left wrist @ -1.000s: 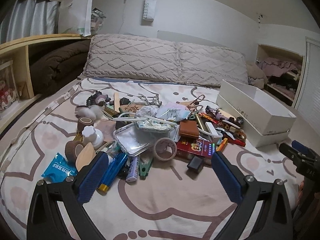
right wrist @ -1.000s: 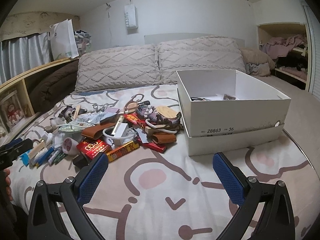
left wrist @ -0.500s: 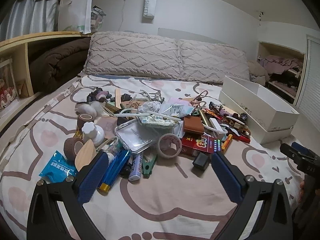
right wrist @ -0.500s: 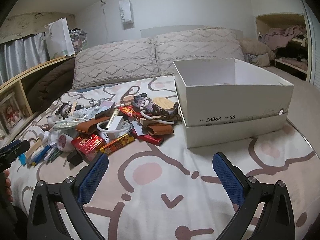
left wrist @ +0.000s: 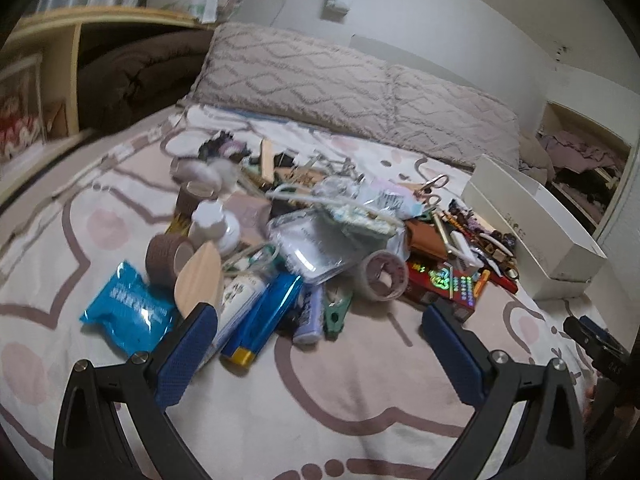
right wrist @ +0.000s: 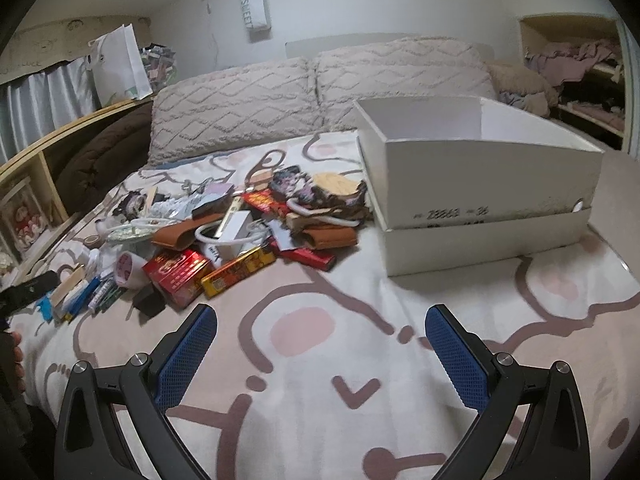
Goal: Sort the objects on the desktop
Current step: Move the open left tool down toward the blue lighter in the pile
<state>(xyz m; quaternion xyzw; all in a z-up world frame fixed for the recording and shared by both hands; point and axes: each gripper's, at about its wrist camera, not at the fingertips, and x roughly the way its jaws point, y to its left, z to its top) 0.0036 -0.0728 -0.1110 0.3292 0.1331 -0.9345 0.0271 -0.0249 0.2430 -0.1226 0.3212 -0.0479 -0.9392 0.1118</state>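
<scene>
A heap of small objects lies on the bed: a blue packet [left wrist: 126, 308], a blue tube [left wrist: 266, 316], brown tape rolls [left wrist: 168, 254], a clear tape roll [left wrist: 382, 274], a red box [left wrist: 440, 280] and scissors [left wrist: 434, 182]. The heap also shows in the right wrist view [right wrist: 224, 236]. A white shoe box [right wrist: 480, 184] stands open to the right of the heap and also shows in the left wrist view [left wrist: 532, 216]. My left gripper [left wrist: 318, 320] is open and empty, just short of the heap. My right gripper [right wrist: 320, 322] is open and empty over bare sheet.
Two knitted pillows [right wrist: 320, 96] lie at the head of the bed. A wooden shelf with a brown quilt [left wrist: 132, 76] runs along the left side. A wall niche with clothes [right wrist: 576, 68] is at the far right. The patterned sheet [right wrist: 304, 360] lies in front.
My left gripper has moved closer to the heap and tilted. My right gripper has moved lower and closer to the box. Both stay open.
</scene>
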